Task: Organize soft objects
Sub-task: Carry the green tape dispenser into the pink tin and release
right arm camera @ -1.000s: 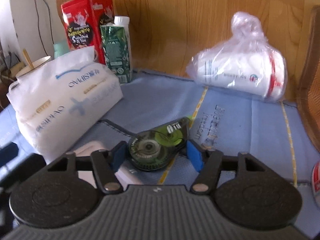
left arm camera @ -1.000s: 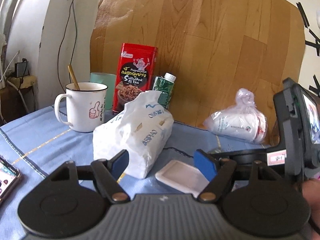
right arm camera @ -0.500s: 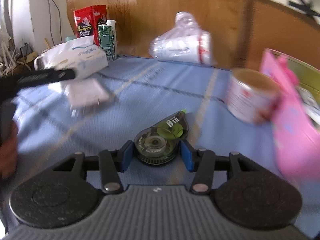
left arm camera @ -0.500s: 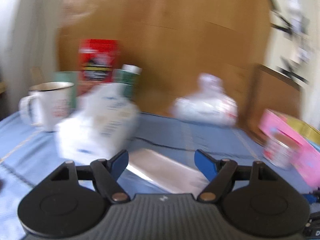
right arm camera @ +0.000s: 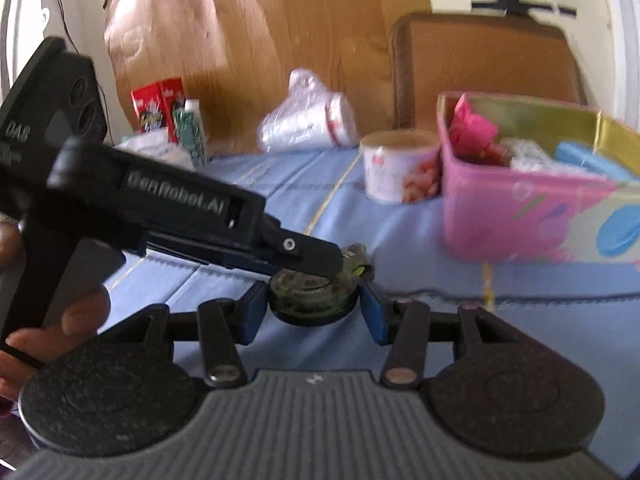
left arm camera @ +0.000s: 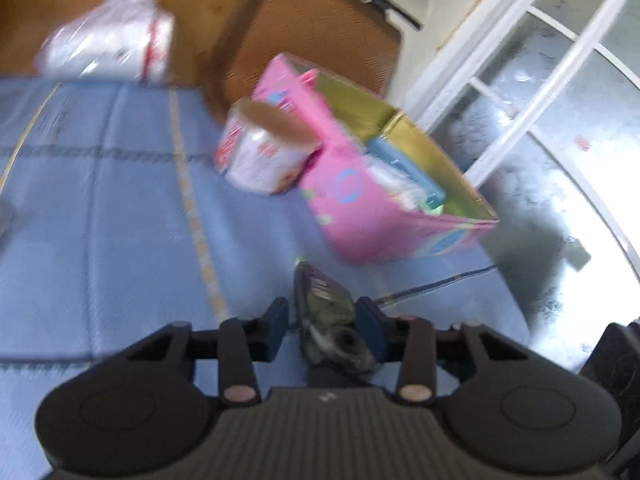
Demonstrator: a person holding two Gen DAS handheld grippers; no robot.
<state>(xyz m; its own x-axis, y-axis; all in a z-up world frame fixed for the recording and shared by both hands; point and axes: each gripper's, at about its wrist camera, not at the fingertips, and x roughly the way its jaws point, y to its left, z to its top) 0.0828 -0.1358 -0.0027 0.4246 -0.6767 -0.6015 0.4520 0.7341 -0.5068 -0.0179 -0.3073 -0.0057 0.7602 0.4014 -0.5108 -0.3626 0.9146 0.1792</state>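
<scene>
**Both grippers meet on the tape dispenser beside the pink box**

The blue tablecloth (right arm camera: 320,184) now fills both views from its right-hand end. A second ago both cameras faced the tissue pack (right arm camera: 156,148), which now lies far back on the left. The pink box (right arm camera: 500,216) stands near, open and partly filled, with a white tub (right arm camera: 400,176) just beside it.

The right gripper (right arm camera: 312,312) pinches the correction-tape dispenser (right arm camera: 308,292) by its rim, above the cloth in front of the box. The left gripper (left arm camera: 322,316) has just been closing with the dispenser edge-on between its fingers. It seems clamped across the flat faces, though blur hides the contact.

This looks like a handover before the dispenser is stowed, and no soft item is in hand yet.
</scene>
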